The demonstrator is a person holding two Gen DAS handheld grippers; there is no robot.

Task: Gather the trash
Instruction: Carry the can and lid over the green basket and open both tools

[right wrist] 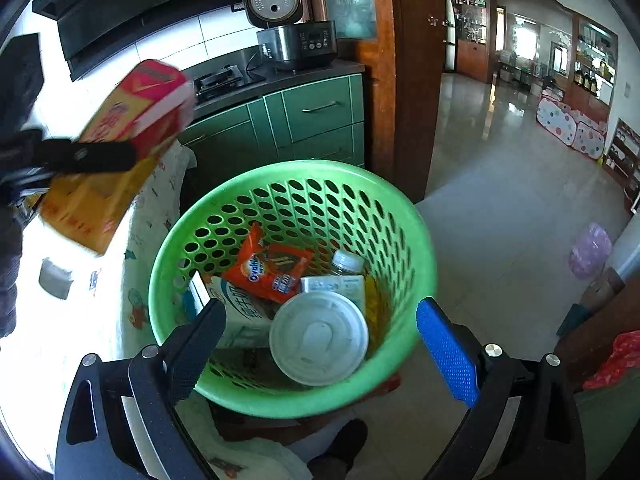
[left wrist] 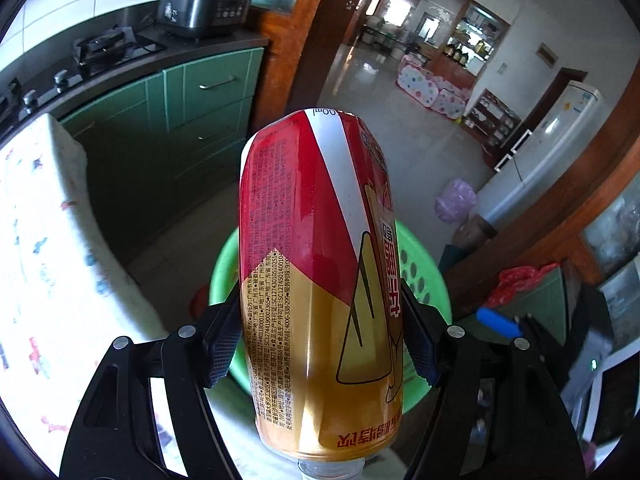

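rice cooker (right wrist: 298, 44), green drawers (right wrist: 320, 120), gas hob (left wrist: 116, 46), fridge (left wrist: 548, 148)

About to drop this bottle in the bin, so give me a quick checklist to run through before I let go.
1. Left gripper clamped on the red and gold bottle: ok.
2. Green basket open and in view: ok.
3. Bottle over the basket mouth: not ok; the right wrist view shows it off to the side above the patterned tablecloth.
4. Room left inside above the white lid and orange wrapper: ok.
5. Right gripper empty, jaws open: ok.
6. Right gripper clear of the drop path: cannot tell.
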